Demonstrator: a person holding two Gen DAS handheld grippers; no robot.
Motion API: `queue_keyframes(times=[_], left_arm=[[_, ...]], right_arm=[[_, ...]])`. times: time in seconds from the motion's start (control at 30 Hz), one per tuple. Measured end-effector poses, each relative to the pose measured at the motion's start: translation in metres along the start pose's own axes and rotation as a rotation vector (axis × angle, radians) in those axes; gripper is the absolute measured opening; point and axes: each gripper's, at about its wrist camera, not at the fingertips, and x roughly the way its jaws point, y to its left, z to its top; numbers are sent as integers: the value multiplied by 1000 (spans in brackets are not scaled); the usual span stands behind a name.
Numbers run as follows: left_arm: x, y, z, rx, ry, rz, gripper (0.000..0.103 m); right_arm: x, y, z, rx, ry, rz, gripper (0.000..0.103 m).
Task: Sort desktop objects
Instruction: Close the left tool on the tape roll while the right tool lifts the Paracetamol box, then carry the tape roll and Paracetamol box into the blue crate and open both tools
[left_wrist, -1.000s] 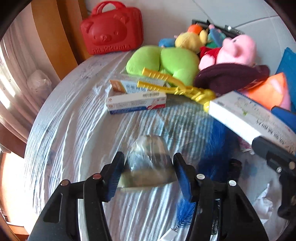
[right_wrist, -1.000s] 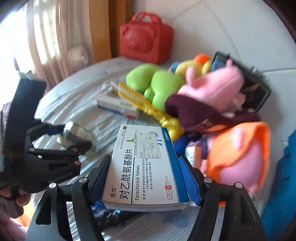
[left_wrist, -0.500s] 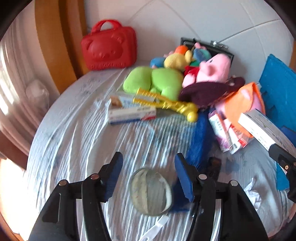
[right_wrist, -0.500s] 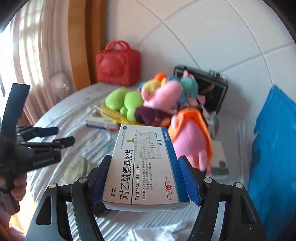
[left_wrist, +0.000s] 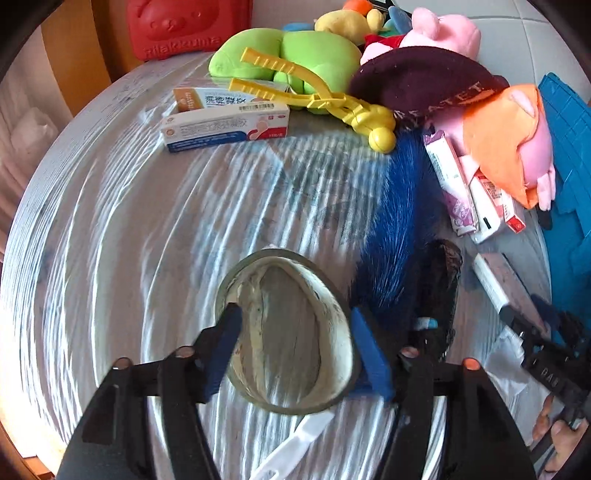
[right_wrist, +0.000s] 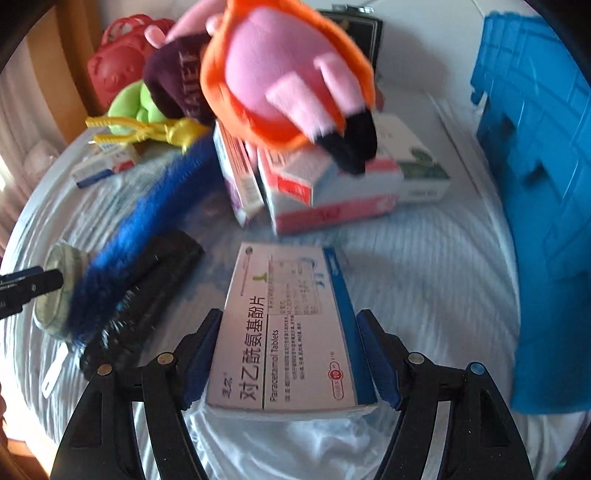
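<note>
My left gripper (left_wrist: 295, 332) is open, its blue pads on either side of a clear tape roll (left_wrist: 288, 332) that lies flat on the table; whether the pads touch it is unclear. My right gripper (right_wrist: 290, 350) is shut on a white-and-blue paracetamol box (right_wrist: 288, 328), held low over the table. The box and right gripper also show at the right edge of the left wrist view (left_wrist: 506, 291). The tape roll shows at the left of the right wrist view (right_wrist: 55, 291).
A blue bristle brush (left_wrist: 399, 229) and a black brush (left_wrist: 439, 291) lie right of the roll. Medicine boxes (left_wrist: 225, 122), yellow tongs (left_wrist: 317, 99), plush toys (left_wrist: 295, 51), a red case (left_wrist: 184, 22) and a blue crate (right_wrist: 539, 184) ring the table. More boxes (right_wrist: 325, 184) sit under the pink plush.
My left gripper has come down around the tape roll lying on the table. My right gripper has dropped lower and tilted toward the table, still holding the box.
</note>
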Motion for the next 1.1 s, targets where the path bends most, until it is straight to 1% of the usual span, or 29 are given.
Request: queue_keyframes(times=[0.07,0.1,0.13,0.17,0.23,0.27,0.3,0.33,0.4,0.43,0.47,0.5,0.57,0.67,0.73,0.77,0.83,0.9,0.97,1.03,1.07,1.1], left_arm=[[13,0,1,-2,58,13,67],[18,1,0,-1,72,14,67],[22,-1,-1,10,81,30,67],[26,-3,-3,33,87,66,67],[31,-4,-7,49,99,101,67],[30,-3,-10,45,88,108,67],[28,-1,-11,42,76,100,60],[25,0,-13,39,66,99,46],[22,2,-15,44,58,126,29],[21,3,-16,43,57,115,28],[21,5,-16,39,57,110,28],[20,6,-17,33,58,110,28],[19,9,-17,24,59,101,28],[22,11,-15,22,63,88,30],[23,16,-13,29,77,117,45],[23,20,-14,21,76,123,47],[24,28,-15,2,72,98,54],[23,33,-16,4,65,81,54],[23,35,-18,21,60,82,55],[23,38,-18,28,53,92,55],[23,37,-19,35,48,101,55],[22,36,-20,40,42,107,51]], right_arm=[[8,2,-4,1,31,-4,74],[9,2,-6,6,43,1,79],[9,1,-7,12,47,5,87],[8,1,-8,18,49,8,90],[3,-1,-9,21,43,5,91],[2,-2,-9,18,44,3,91],[2,-2,-9,16,52,0,91],[3,-3,-8,16,58,0,91],[8,-3,-6,14,75,5,91],[12,-1,-5,4,85,8,91],[15,-1,-4,-4,90,11,89],[20,1,-3,-15,103,11,71],[26,6,-2,-21,118,-5,72],[20,10,-3,-21,103,26,72],[17,11,-4,-29,100,30,72],[16,12,-5,-30,103,32,72],[19,11,-7,-23,121,49,77],[22,9,-11,-15,135,56,78],[22,10,-15,-18,130,54,81],[23,10,-16,-16,133,62,91],[24,12,-16,-15,133,67,91],[24,14,-17,-21,130,60,91]])
